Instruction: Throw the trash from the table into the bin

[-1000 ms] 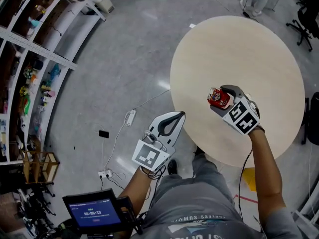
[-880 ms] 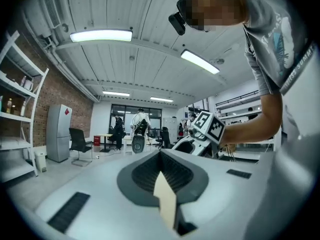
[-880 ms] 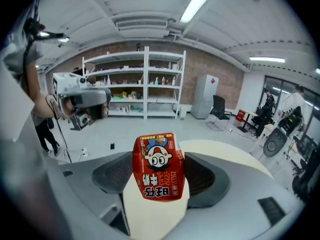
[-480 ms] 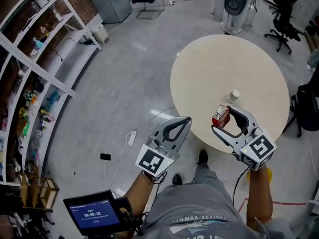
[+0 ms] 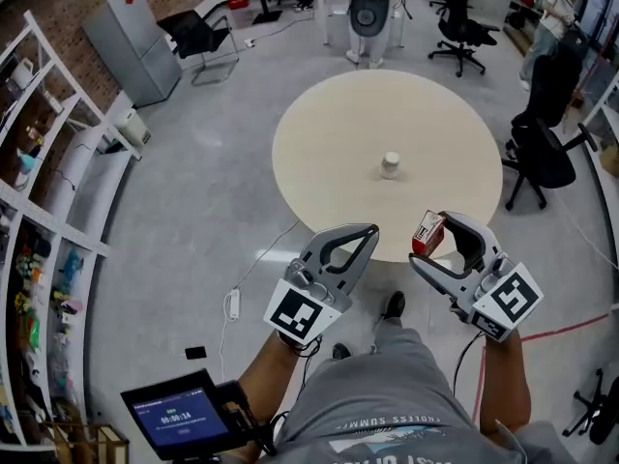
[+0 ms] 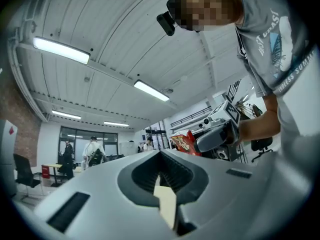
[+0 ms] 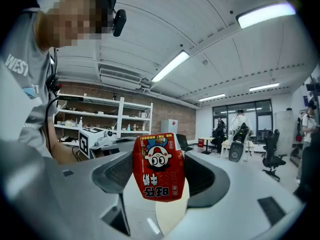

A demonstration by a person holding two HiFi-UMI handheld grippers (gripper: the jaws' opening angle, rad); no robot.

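Lower left of the head view: a small dark screen with a blue timer display [image 5: 179, 419], mounted beside the person's grey shirt.

Just above it, in the lower centre, is the left gripper [image 5: 364, 232], a grey two-jaw claw with a black-and-white marker cube. Its own view shows the jaw tips meeting with nothing between them. I judge it idle, held out over the floor short of the table edge so it stays clear of the other claw.

Lower right: the right gripper [image 5: 424, 238] is clamped on a small red snack packet with a cartoon face and white print [image 5: 429, 228]. In the right gripper view, the packet [image 7: 158, 166] stands upright between the jaws and is pinched at its sides. It is lifted off the table and hangs at the near rim, which I read as trash picked up and ready to carry.

Centre: the round pale wooden table [image 5: 338, 133]. One small white cup or jar [image 5: 390, 165] stands on it, well apart from both claws. It looks like trash left to collect.

Beyond, white shelving [image 5: 39, 211] runs down the left edge, a grey cabinet [image 5: 135, 46] stands upper left, and black office chairs [image 5: 542, 153] sit at right.

No view shows a bin, so I must find it before the packet can be dropped.
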